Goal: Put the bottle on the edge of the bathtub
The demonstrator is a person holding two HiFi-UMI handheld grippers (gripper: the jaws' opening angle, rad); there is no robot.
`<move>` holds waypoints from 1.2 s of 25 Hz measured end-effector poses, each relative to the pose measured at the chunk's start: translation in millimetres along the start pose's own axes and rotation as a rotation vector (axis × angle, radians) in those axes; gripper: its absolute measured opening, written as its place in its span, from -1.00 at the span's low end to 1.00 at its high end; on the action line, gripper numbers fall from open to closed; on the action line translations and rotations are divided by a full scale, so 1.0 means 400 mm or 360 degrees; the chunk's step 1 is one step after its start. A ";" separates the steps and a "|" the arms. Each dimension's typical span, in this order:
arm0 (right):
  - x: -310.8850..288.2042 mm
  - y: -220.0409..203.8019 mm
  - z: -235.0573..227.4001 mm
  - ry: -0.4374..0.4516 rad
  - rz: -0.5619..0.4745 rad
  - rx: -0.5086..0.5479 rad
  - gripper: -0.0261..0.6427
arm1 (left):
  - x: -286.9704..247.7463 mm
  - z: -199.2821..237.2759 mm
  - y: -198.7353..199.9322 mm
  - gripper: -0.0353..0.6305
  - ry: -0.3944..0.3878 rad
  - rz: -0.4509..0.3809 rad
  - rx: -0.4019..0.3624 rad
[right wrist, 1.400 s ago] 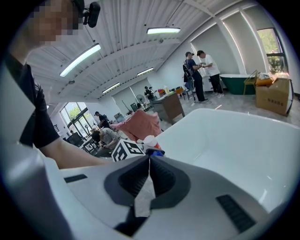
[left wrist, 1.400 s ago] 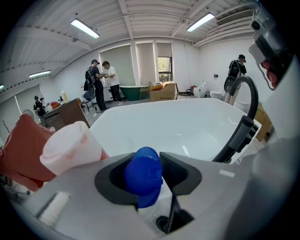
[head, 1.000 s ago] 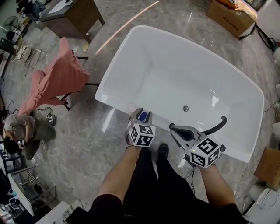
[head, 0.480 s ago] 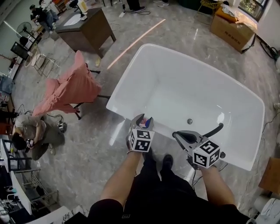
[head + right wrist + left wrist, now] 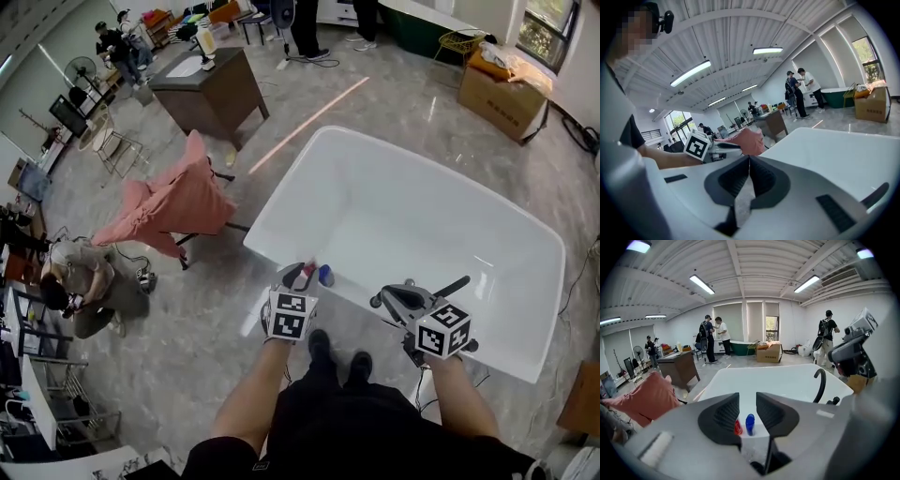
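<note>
A small blue bottle (image 5: 325,275) stands upright on the near rim of the white bathtub (image 5: 270,253), with a small red bottle (image 5: 307,273) close on its left. My left gripper (image 5: 298,279) sits just short of them, drawn back from the rim. In the left gripper view its jaws are closing with nothing between them; the blue bottle (image 5: 750,423) and the red bottle (image 5: 738,427) show beyond the left gripper (image 5: 747,403). My right gripper (image 5: 397,298) hovers over the rim further right, near the black faucet (image 5: 452,285). The right gripper (image 5: 749,161) is shut and empty.
A pink cloth (image 5: 174,201) hangs over a chair left of the tub. A brown desk (image 5: 212,88) stands behind it, and a cardboard box (image 5: 507,90) at the back right. A person crouches on the floor at the far left (image 5: 73,283). Others stand at the back.
The blue bottle was between my left gripper's jaws; now it stands free on the rim and the gripper has pulled back toward me. The head view has tilted up.
</note>
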State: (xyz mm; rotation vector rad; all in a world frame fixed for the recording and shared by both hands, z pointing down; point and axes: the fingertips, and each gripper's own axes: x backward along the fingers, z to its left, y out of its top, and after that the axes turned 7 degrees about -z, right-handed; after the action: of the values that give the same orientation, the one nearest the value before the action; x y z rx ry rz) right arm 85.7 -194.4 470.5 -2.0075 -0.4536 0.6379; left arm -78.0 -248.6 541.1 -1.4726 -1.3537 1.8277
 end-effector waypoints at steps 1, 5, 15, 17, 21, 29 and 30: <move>0.008 0.003 0.002 0.0003 -0.0011 -0.0004 -0.89 | 0.017 -0.003 0.012 -0.54 0.0007 -0.0013 -0.0003; 0.039 0.016 0.018 0.0034 -0.0035 -0.0003 -0.89 | 0.083 -0.009 0.053 -0.61 0.0046 -0.0071 -0.0005; 0.025 0.065 0.091 0.0108 -0.0102 0.0158 -0.89 | 0.199 0.077 0.144 -0.81 0.0101 -0.0263 -0.0004; 0.012 0.082 0.101 0.0100 -0.0078 0.0246 -0.89 | 0.223 0.096 0.162 -0.84 0.0098 -0.0297 0.0000; -0.034 0.134 0.143 0.0081 -0.0104 0.0397 -0.89 | 0.285 0.161 0.184 -0.86 0.0100 -0.0334 -0.0012; -0.118 0.262 0.284 0.0120 -0.0373 0.0435 -0.89 | 0.406 0.307 0.263 -0.86 0.0102 -0.0483 0.0026; -0.119 0.266 0.299 0.0113 -0.0383 0.0457 -0.89 | 0.419 0.314 0.268 -0.86 0.0099 -0.0501 0.0034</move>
State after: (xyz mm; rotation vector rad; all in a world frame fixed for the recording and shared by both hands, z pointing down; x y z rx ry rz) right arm -18.2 -190.5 339.9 -1.6677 -0.5203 0.4529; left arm -224.6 -213.0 360.5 -1.2145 -1.4379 1.5793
